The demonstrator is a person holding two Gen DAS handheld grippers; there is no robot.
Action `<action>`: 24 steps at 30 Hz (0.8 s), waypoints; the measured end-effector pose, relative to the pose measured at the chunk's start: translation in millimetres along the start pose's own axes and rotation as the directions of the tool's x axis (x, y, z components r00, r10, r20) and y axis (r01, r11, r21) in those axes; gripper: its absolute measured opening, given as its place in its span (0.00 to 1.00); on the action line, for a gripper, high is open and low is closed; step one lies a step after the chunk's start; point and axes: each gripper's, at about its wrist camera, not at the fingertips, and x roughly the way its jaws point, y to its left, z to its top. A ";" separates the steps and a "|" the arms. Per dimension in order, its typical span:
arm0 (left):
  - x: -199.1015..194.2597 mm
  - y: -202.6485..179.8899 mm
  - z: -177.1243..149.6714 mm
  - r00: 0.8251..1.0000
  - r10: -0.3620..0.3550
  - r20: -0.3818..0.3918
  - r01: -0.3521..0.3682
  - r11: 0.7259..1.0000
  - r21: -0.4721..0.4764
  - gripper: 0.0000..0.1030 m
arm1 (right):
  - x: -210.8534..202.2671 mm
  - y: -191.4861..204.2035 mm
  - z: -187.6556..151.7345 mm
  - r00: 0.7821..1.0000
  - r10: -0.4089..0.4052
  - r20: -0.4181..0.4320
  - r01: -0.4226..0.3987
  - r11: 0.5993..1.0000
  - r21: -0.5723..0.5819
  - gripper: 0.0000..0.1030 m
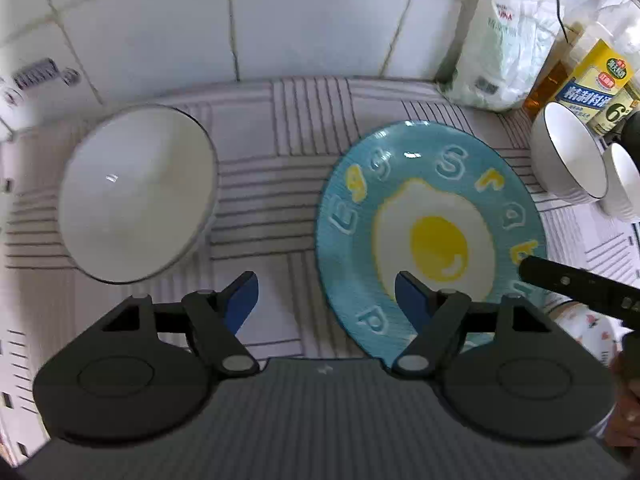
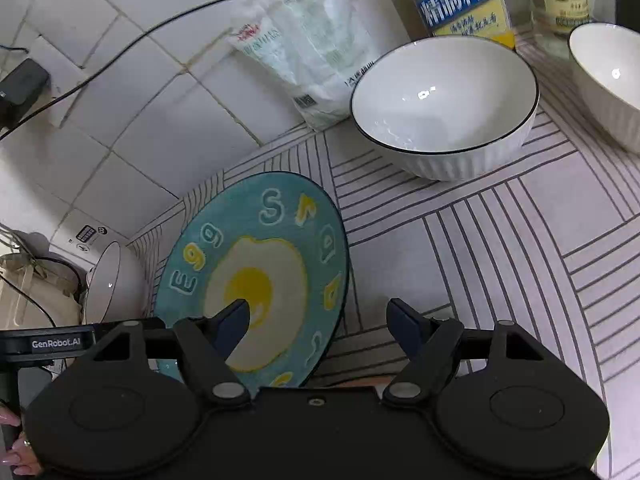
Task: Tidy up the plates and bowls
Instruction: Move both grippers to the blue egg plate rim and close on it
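Note:
A blue plate with a fried-egg picture lies flat on the striped mat. My left gripper hangs open above the plate's left rim, its right finger over the plate and nothing pressed between the pads. A white bowl with a dark rim sits to the left of it. My right gripper is open over the same plate's right rim, its left finger above the egg. Two more white bowls stand to the right, the nearer bowl and the farther bowl.
A white plastic bag, a yellow carton and bottles stand against the tiled wall. A black cable and a plug hang on the wall. A patterned dish peeks out beside the plate.

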 end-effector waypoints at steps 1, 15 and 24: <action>5.4 -0.8 2.0 0.999 -0.026 -0.021 0.026 1.000 0.013 0.75 | 0.4 -0.3 0.4 1.000 0.009 0.005 -0.009 1.000 0.003 0.78; 27.1 -3.8 2.3 0.999 -0.035 -0.040 0.036 0.999 0.036 0.28 | 17.9 -5.6 2.2 0.999 0.014 -0.039 -0.011 0.997 0.072 0.15; 21.1 -13.8 9.4 0.996 -0.009 -0.085 0.017 0.995 0.097 0.28 | 12.8 -4.9 2.8 0.997 0.039 -0.061 -0.036 0.998 0.053 0.15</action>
